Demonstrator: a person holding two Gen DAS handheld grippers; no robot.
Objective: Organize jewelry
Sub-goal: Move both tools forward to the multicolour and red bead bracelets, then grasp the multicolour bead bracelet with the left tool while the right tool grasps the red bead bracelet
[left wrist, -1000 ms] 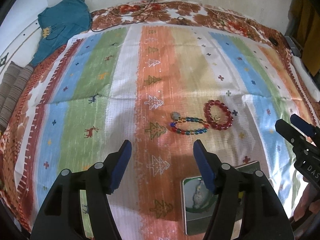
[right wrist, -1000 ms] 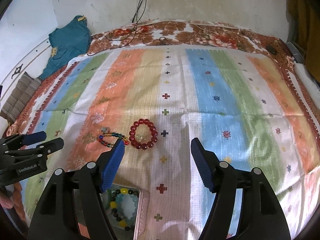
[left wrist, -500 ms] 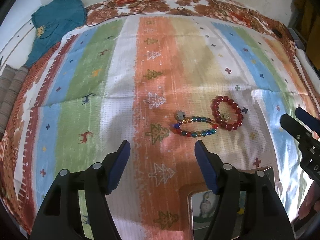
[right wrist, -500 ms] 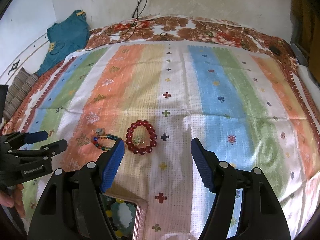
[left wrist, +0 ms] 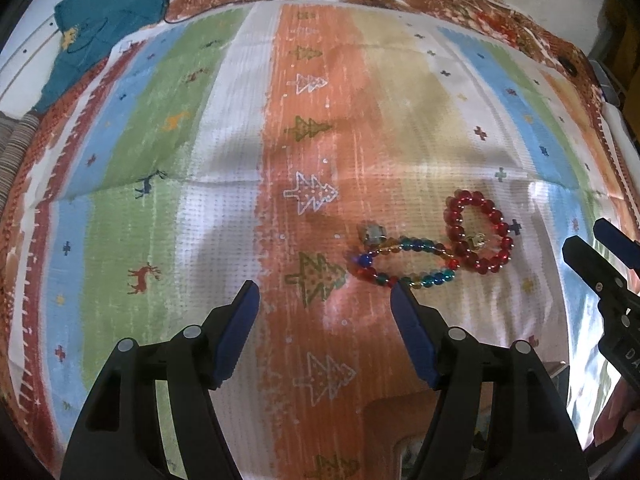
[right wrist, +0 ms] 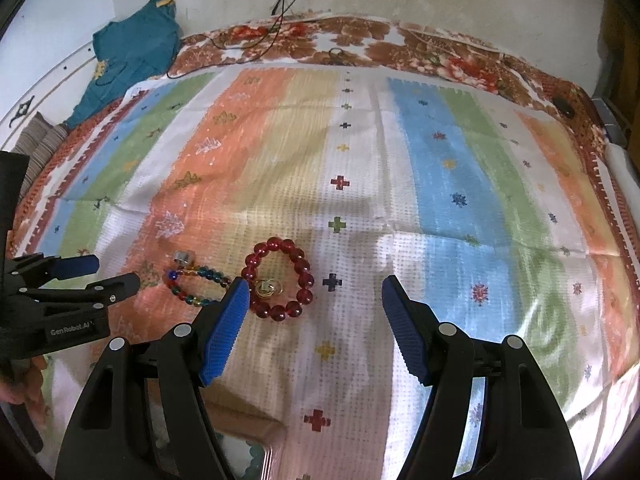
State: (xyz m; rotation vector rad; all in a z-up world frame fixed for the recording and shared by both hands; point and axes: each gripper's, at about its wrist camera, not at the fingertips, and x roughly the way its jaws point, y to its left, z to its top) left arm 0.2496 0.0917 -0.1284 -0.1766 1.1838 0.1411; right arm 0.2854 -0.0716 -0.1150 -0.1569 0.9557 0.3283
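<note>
A red bead bracelet (left wrist: 478,234) (right wrist: 279,279) lies on the striped cloth, with a small gold ring (right wrist: 269,288) inside its loop. Beside it lies a multicoloured bead bracelet (left wrist: 404,266) (right wrist: 196,286) with a silver ring (left wrist: 373,234) (right wrist: 184,257) at its far end. My left gripper (left wrist: 324,296) hangs open just short of the multicoloured bracelet, nothing between its fingers. My right gripper (right wrist: 314,292) is open too, its left fingertip over the near edge of the red bracelet. A jewelry box (right wrist: 264,458) shows at the bottom edge, mostly hidden.
The striped cloth (right wrist: 440,184) covers a floral bedspread (right wrist: 360,44). A teal garment (right wrist: 128,56) lies at the far left by the wall, cables (right wrist: 280,8) run down behind the bed, and a dark small object (right wrist: 565,106) sits at the far right.
Both grippers have come lower and closer to the bracelets, which now look larger and nearer the fingertips. The box has slid almost out of view at the bottom.
</note>
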